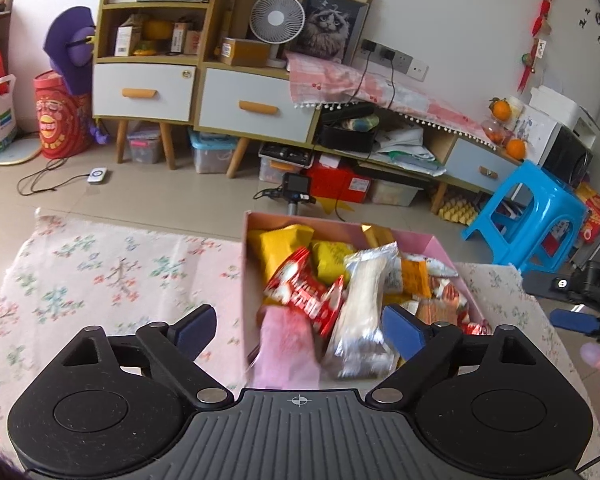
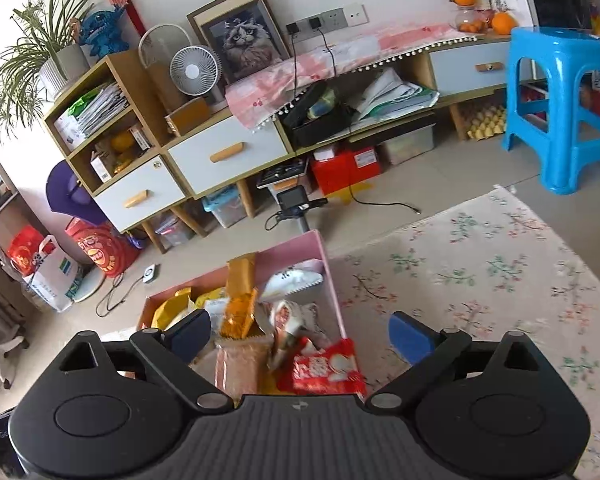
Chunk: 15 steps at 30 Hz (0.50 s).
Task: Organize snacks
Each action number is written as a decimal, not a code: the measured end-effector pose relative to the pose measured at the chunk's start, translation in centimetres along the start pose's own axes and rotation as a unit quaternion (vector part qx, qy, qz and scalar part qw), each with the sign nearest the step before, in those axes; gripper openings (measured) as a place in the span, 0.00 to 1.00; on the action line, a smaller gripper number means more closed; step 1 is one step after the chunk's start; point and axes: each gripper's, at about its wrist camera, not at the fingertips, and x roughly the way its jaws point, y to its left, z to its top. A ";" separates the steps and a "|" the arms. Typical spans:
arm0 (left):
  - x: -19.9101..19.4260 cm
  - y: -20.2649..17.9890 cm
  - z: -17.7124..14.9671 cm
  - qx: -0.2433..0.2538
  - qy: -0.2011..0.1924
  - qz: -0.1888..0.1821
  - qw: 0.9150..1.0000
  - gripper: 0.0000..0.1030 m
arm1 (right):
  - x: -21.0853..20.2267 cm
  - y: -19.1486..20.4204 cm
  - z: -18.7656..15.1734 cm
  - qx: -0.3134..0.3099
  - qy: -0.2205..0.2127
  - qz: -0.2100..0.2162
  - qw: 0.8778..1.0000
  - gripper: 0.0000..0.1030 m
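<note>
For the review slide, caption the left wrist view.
Open left gripper above a pink cardboard box full of wrapped snacks on a floral tablecloth.

Left gripper [image 1: 300,330] gapes over snack-filled pink box [image 1: 440,246]

silver packet [image 1: 360,312] and pink packet [image 1: 288,344] motion-blurred; labels unreadable

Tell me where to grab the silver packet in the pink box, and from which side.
Take the silver packet across its narrow width near the middle, coming from above with the open left hand-held gripper. It lies long and slanted atop the other snacks in the pink box, so its two long edges look free; its ends appear crowded by the red packet and others.
</note>
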 end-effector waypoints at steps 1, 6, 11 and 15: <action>-0.4 0.1 -0.3 0.000 0.000 0.002 1.000 0.90 | -0.4 0.0 -0.1 -0.003 0.001 -0.004 1.000 0.85; -2.3 0.3 -1.6 0.026 -0.004 0.017 0.999 0.93 | -2.1 0.3 -1.1 -0.021 0.001 -0.015 1.000 0.88; -4.2 0.4 -3.0 0.038 0.003 0.028 0.999 0.95 | -3.7 0.7 -2.8 -0.045 0.008 -0.022 0.999 0.88; -5.7 0.2 -4.3 0.044 0.013 0.039 0.998 0.95 | -4.8 1.5 -4.2 -0.072 0.013 -0.027 0.997 0.88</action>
